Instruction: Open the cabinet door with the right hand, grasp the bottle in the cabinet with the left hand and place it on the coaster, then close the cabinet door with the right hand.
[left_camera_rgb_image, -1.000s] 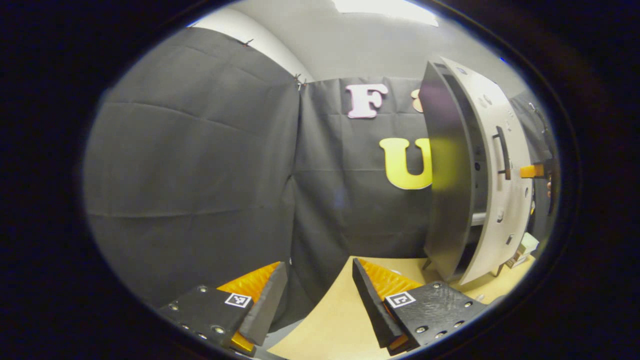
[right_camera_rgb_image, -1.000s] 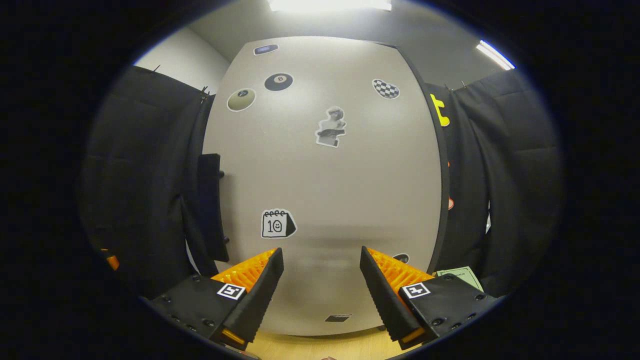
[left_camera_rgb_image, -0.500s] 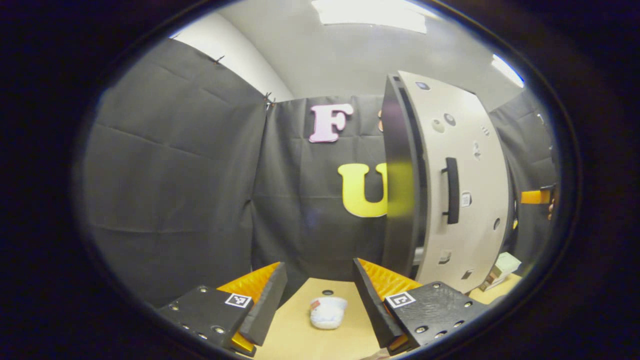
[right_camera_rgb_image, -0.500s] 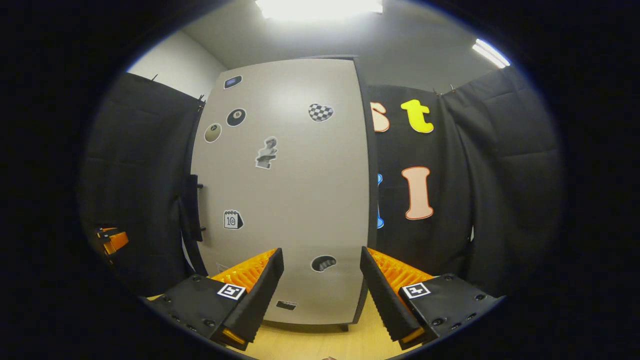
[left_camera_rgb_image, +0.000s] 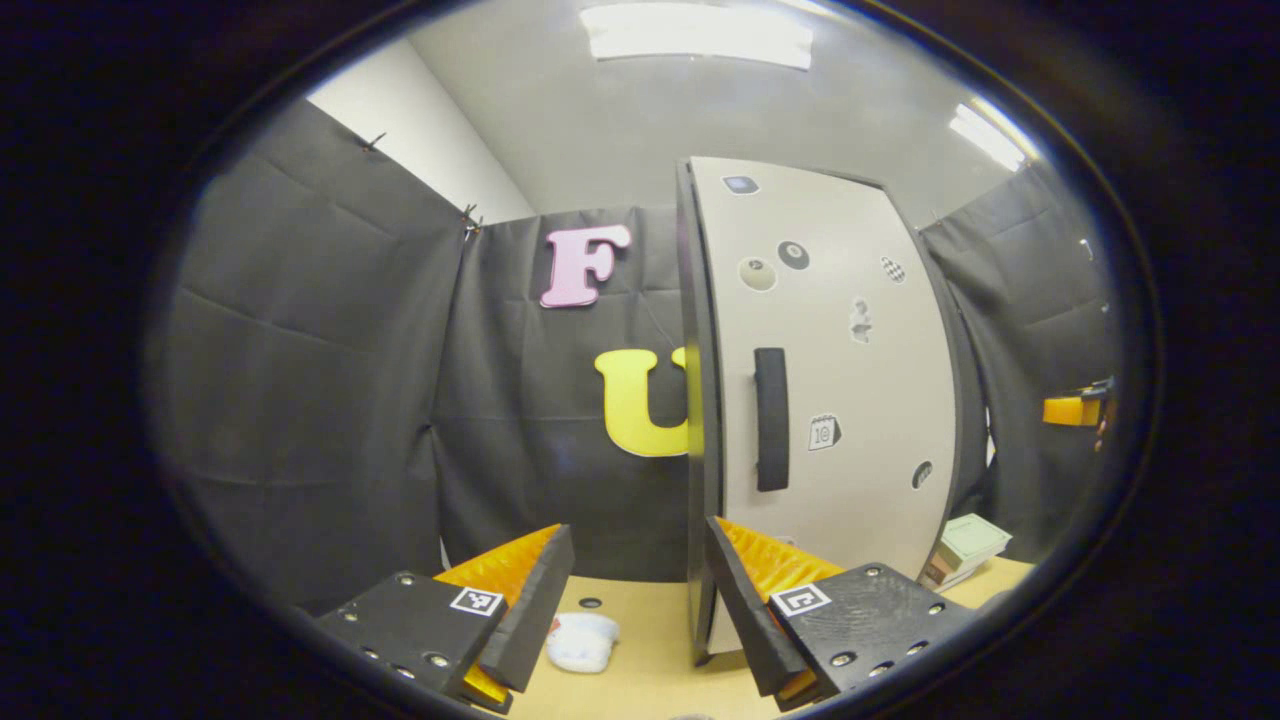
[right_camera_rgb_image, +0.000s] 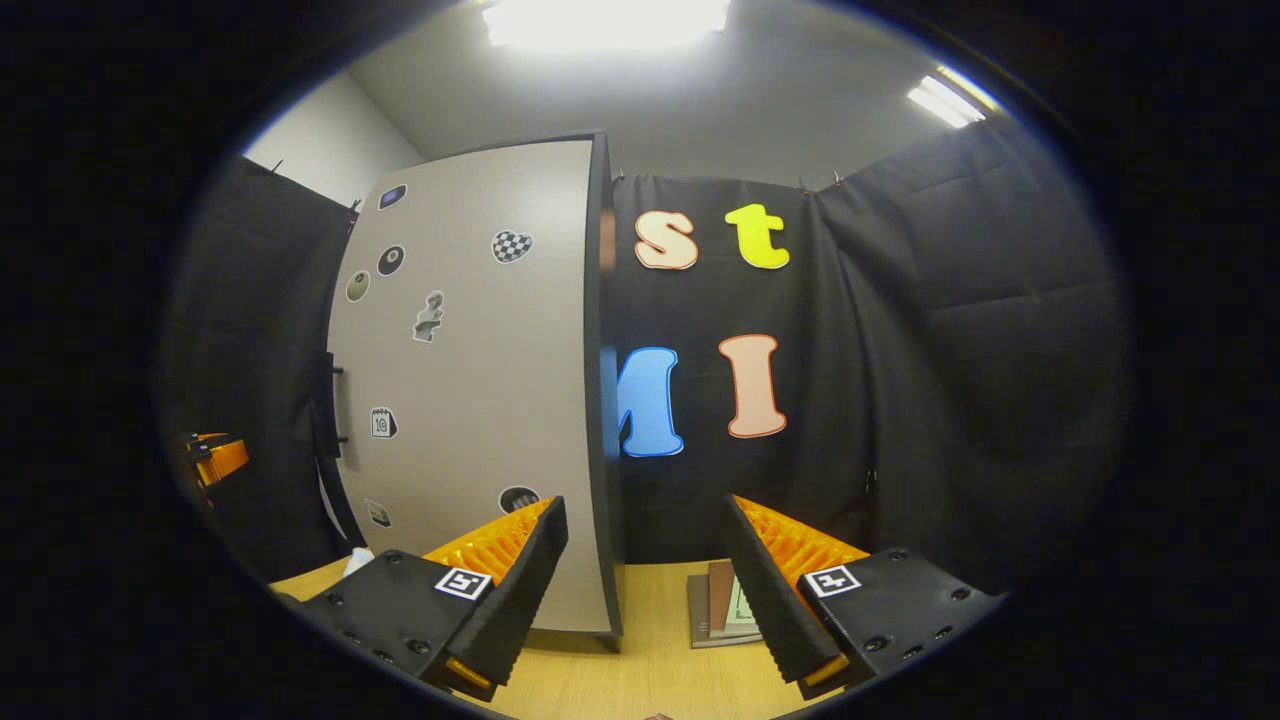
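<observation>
We hold both grippers, left (left_camera_rgb_image: 638, 600) and right (right_camera_rgb_image: 643, 590), fingers spread and empty, facing the cabinet (left_camera_rgb_image: 830, 400), its door (right_camera_rgb_image: 470, 400) shut; a white bottle (left_camera_rgb_image: 583, 641) lies on the tabletop (left_camera_rgb_image: 650, 660) beside it.

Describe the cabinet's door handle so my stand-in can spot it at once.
Find the tall pale cabinet door standing on the wooden table. Near its left edge, about mid-height, sits the handle: a dark vertical bar, far larger than the small stickers scattered beside it.

I see a smooth, matt cabinet door (left_camera_rgb_image: 840, 380), a pale wood table (right_camera_rgb_image: 640, 680), and ridged gripper pads (left_camera_rgb_image: 770, 565).
</observation>
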